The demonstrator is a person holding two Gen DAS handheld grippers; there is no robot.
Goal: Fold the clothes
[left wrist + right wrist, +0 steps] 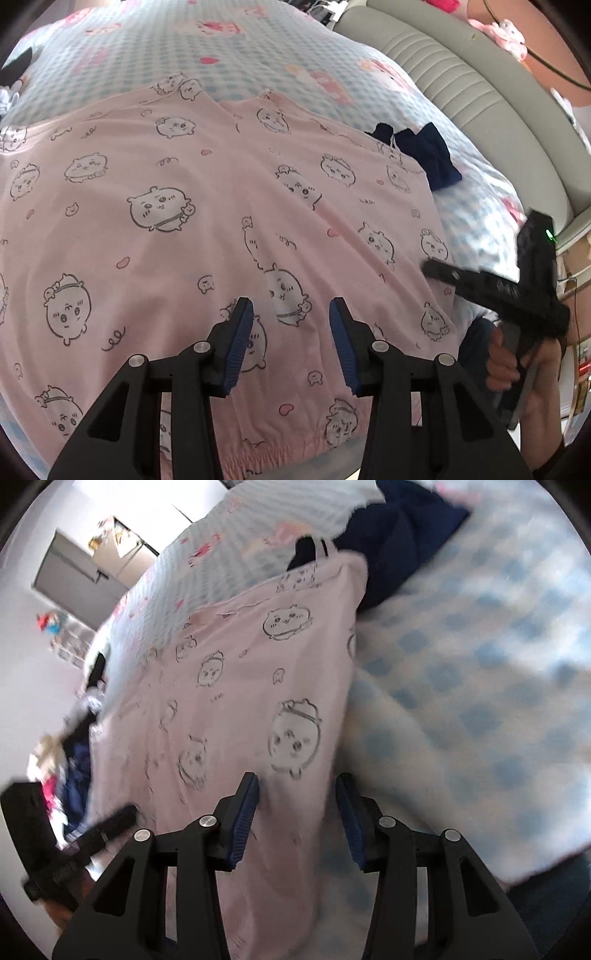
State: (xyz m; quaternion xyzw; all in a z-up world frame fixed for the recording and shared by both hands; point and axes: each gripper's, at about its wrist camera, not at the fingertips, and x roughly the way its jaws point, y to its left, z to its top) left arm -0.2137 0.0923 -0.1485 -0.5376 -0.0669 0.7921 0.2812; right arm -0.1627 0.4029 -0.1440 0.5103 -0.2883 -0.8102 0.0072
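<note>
From the left wrist, the pink cartoon-print garment [221,221] lay spread on the checked bed cover [258,48], a navy garment [428,155] beside it; the left tongs [291,314] gaped wide, empty. From the right wrist, blurred, the right tongs [297,794] stood wide apart, gripping nothing, over the pink garment's edge.

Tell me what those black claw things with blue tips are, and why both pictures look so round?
They are grippers, squeezing tools a person holds, one in each hand. A small camera on each looks along its two fingers, and its wide lens bends the picture. One picture comes from the left gripper, the other from the right gripper. Both are open and hold nothing. On the bed lie pink pyjamas with cartoon animals, beside a dark blue garment.
</note>
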